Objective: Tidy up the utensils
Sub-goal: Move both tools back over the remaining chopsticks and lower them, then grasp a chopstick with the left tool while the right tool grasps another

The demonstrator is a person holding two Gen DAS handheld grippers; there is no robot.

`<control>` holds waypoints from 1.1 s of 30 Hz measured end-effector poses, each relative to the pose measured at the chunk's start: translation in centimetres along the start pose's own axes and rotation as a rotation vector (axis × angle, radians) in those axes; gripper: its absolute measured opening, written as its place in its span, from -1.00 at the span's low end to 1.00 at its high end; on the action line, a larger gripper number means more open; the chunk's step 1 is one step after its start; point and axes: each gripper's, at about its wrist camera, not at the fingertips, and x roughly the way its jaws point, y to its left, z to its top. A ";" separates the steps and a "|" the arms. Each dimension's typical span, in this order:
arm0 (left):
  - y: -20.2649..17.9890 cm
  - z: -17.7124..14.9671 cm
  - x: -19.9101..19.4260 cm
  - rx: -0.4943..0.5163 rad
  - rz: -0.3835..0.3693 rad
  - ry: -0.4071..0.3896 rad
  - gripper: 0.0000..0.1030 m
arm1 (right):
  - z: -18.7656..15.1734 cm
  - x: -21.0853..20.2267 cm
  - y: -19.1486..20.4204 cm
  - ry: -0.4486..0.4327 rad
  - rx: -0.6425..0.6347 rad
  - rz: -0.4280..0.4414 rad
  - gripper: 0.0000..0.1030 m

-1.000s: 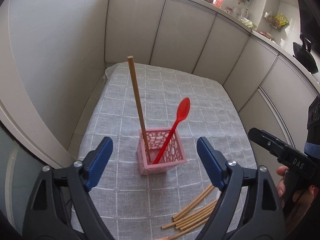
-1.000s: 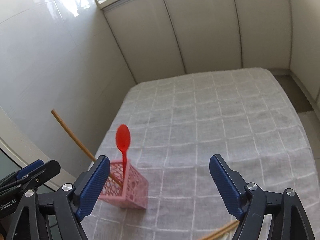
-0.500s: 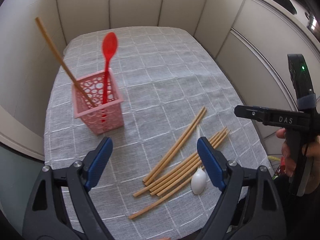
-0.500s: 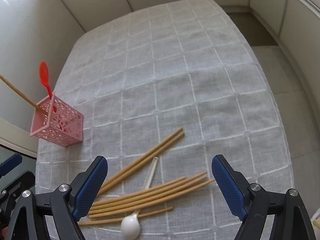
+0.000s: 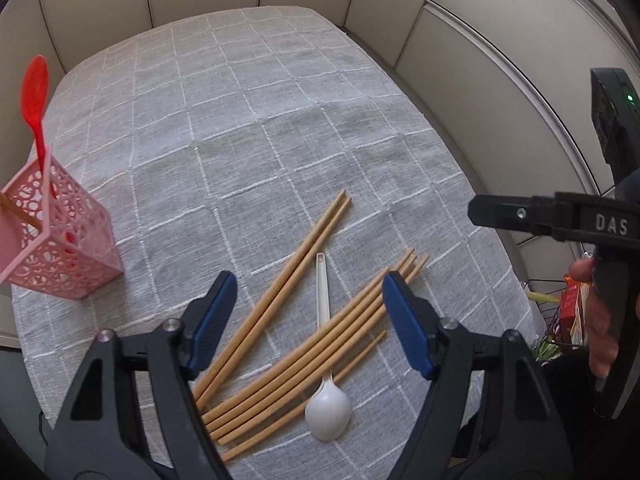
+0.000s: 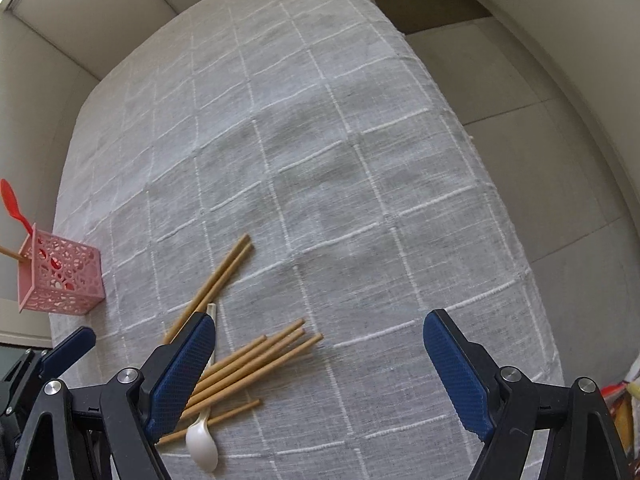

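1. Step in hand, as I judge it: picking the next utensil off the table. The pink basket (image 5: 56,236) already holds a red spoon (image 5: 36,100) and one chopstick (image 5: 18,212); the rest is not yet sorted.
2. Left gripper (image 5: 310,292) hovers over the loose pile, fingers wide apart, nothing between them. The white spoon (image 5: 326,392) and the fan of chopsticks (image 5: 320,344) lie below the gap.
3. Right gripper (image 6: 320,340) also spread wide and empty, hanging above bare tablecloth (image 6: 320,160), on the side of the pile away from the basket.
4. The pile sits near the basket but apart from it, toward the table's near edge. A pair of chopsticks (image 5: 288,276) lies on the basket side of the white spoon; the fanned bundle crosses its handle on the far side.
5. Next move likely calls for dropping onto one piece and closing on it. The sticks touch and overlap, so singling one out needs care; the spoon handle is partly under them.
6. Looks: chopsticks thin, tan, straight; spoon glossy white plastic; basket perforated and light, apt to tip.
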 end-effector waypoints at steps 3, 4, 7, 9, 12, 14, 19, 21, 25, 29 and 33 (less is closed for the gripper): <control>0.3 0.7 2.2 -0.021 -0.013 0.038 -0.04 | 0.1 0.6 -0.3 0.021 0.016 0.016 0.72; 0.4 0.9 2.7 -0.025 -0.018 0.045 -0.11 | 0.1 0.8 -0.3 0.029 0.016 0.019 0.72; 0.3 1.5 3.9 -0.032 -0.037 0.051 -0.42 | 0.2 1.5 -0.3 0.048 0.017 0.029 0.72; 0.2 1.9 4.6 -0.034 -0.045 0.056 -0.61 | 0.3 1.7 -0.3 0.053 0.014 0.031 0.72; -0.1 2.3 5.6 -0.027 -0.038 0.074 -0.76 | 0.5 1.9 -0.3 0.054 0.013 0.031 0.72; -0.3 2.6 6.3 -0.023 -0.019 0.087 -0.76 | 0.6 2.0 -0.3 0.055 0.014 0.032 0.72; -0.4 3.1 7.2 -0.036 0.022 0.092 -0.76 | 0.8 2.2 -0.4 0.060 0.020 0.022 0.72; -0.4 3.1 7.3 -0.035 0.027 0.091 -0.74 | 0.9 2.3 -0.5 0.063 0.023 0.021 0.72; -0.3 3.6 7.5 -0.041 0.070 0.071 -0.72 | 0.9 2.7 -0.3 0.072 0.026 0.031 0.72; 0.0 4.0 7.6 -0.025 0.066 0.047 -0.72 | 0.9 3.2 0.3 0.076 0.017 0.028 0.72; 0.0 4.6 7.8 0.010 0.070 0.023 -0.75 | 1.1 3.6 0.5 0.075 0.024 0.023 0.72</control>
